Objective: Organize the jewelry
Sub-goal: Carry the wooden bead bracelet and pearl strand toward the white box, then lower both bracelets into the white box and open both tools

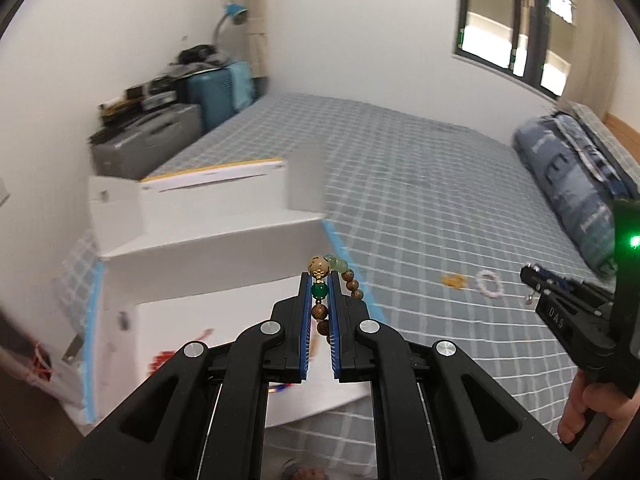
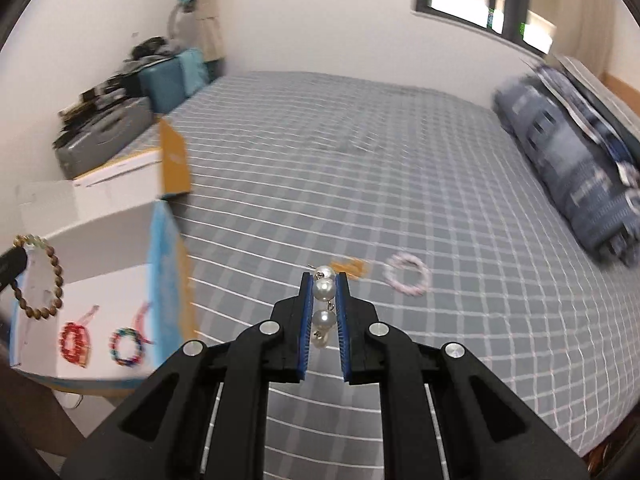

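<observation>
My left gripper [image 1: 320, 280] is shut on a wooden bead bracelet [image 1: 322, 294] with a green bead and holds it over the open white box [image 1: 208, 248]. The bracelet also shows in the right wrist view [image 2: 40, 280], hanging above the box floor [image 2: 104, 292]. My right gripper [image 2: 324, 280] is shut on a string of pearls [image 2: 323, 304] above the bed; it also shows in the left wrist view [image 1: 532, 276]. A pink-white bracelet [image 2: 406, 278] and a small gold piece [image 2: 350, 268] lie on the checked bedspread. A red bracelet [image 2: 74, 342] and a multicoloured bracelet [image 2: 127, 346] lie in the box.
The grey checked bed [image 2: 360, 160] spreads ahead. A folded blue quilt [image 2: 572, 168] lies at the right. Suitcases and clutter [image 1: 160, 128] stand against the far left wall. A window [image 1: 520, 20] is at the upper right.
</observation>
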Demonstrator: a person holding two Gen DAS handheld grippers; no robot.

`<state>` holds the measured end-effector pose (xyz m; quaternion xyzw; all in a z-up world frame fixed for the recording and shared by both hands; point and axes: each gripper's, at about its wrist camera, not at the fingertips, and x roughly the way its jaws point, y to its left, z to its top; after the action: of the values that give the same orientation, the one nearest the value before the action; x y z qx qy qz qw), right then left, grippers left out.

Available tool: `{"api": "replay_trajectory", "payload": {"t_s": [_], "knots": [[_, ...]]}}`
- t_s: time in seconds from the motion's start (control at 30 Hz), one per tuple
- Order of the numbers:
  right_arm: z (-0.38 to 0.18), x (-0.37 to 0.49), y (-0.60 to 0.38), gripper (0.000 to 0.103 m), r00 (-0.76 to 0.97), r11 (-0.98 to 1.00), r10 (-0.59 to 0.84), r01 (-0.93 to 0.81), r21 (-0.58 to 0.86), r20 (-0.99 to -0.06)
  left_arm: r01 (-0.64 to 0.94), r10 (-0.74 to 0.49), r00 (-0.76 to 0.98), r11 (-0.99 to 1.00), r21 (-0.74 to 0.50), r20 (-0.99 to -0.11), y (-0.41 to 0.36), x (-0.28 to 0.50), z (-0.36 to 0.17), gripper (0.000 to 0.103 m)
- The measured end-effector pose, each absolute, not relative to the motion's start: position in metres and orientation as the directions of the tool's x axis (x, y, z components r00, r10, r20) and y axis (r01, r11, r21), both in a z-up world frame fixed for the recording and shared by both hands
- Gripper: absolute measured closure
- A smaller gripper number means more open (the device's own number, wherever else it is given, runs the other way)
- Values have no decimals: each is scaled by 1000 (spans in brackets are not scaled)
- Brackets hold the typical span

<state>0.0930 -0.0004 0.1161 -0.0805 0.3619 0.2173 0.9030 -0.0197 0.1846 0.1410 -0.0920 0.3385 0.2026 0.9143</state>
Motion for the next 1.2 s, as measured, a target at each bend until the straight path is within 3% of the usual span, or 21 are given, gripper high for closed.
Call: {"api": "replay_trajectory", "payload": {"t_s": [0.47,1.2], "knots": [[117,33,157,92,535,755,477,-656,13,-698,-634,433,519,773,8,-737,297,-76,109,96],[37,15,224,92,382,685,443,-728,31,-811,-668,384,391,744,29,-836,353,-69,34,96]]}}
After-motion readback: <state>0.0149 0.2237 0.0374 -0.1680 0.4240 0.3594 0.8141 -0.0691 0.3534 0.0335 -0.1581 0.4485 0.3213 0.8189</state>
